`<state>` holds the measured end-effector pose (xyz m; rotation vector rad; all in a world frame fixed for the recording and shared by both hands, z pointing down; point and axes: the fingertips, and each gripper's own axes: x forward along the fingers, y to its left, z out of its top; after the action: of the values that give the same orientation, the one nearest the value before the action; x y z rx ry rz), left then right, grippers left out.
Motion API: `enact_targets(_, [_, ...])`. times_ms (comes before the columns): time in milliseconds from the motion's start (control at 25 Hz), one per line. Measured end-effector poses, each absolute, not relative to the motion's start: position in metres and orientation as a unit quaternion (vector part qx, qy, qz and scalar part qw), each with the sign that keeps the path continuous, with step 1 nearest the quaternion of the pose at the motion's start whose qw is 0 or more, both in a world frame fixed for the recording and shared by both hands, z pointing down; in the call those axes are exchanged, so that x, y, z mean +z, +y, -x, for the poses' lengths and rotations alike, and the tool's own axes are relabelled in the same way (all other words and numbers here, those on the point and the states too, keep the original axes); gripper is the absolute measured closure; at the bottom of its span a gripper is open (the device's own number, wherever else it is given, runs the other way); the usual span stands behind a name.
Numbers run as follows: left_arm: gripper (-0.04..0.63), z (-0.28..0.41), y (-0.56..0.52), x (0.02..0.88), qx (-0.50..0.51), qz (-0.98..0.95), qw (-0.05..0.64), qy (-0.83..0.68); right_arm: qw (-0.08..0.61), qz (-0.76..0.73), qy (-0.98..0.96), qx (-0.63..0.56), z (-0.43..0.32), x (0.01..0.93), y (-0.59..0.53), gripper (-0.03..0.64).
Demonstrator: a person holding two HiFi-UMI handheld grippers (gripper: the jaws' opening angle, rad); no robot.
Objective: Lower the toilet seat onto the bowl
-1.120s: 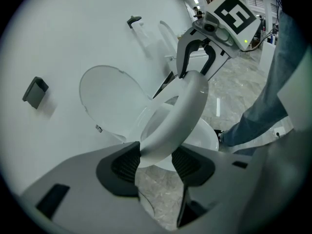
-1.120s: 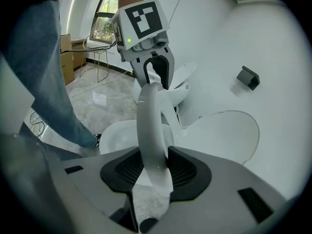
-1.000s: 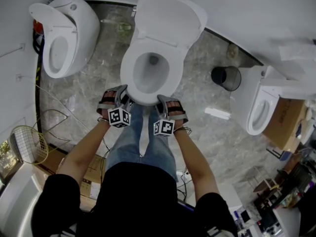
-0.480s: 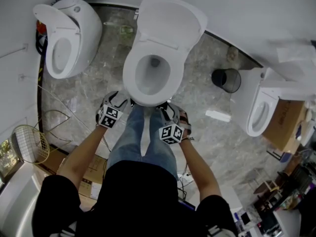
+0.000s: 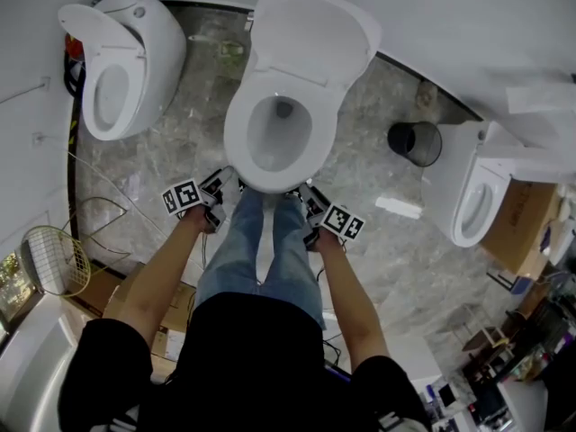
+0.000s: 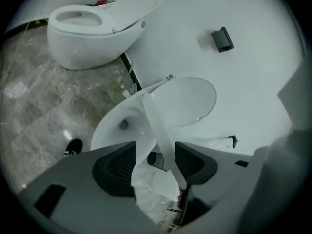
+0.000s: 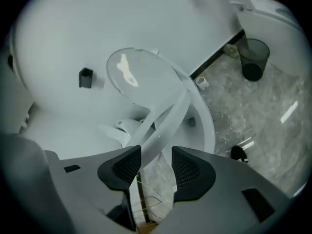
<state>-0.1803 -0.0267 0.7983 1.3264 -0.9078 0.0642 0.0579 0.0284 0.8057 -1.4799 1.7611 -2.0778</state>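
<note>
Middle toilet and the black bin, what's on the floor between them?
Nothing. In the head view, only bare marble floor separates the middle toilet from the black bin.

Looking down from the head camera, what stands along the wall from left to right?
Left toilet → middle toilet → black bin → right toilet → cardboard box.

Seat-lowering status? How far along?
Done: seat is off the raised lid. In hand: its front edge lies between the fingers of left gripper and right gripper, which have just been opening and are not clamping it. Left: seat looks tilted above the bowl, not yet resting on it.
</note>
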Motion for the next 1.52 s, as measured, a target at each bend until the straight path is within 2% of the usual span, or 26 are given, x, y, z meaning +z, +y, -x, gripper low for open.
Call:
enact_targets(200, [0.334,0.167,-0.037,0.809,-0.014,-0.567,0.724,-0.392,0.121,0.462,0.517,-0.710,-0.048,0.822,0.014,0.385])
enact_targets(360, [0.406,0.166,-0.043,0.809,-0.023,-0.566,0.724,-0.392,0.152,0.462,0.494,-0.721,-0.044,0.827,0.009,0.417])
enact_targets(440, [0.454,0.164,-0.043,0.810,-0.026,-0.569,0.725,-0.388,0.147,0.465,0.488,-0.724,-0.043,0.830,0.013,0.423])
enact_targets(520, [0.458,0.164,-0.039,0.813,-0.030,-0.564,0.728,-0.388,0.140,0.467,0.484,-0.727,-0.042,0.834,0.017,0.423])
enact_targets(1520, [0.463,0.181,0.008,0.902,0.066,-0.524,0.733,-0.428,0.032,0.471,0.472,-0.744,-0.026,0.919,0.062,0.431])
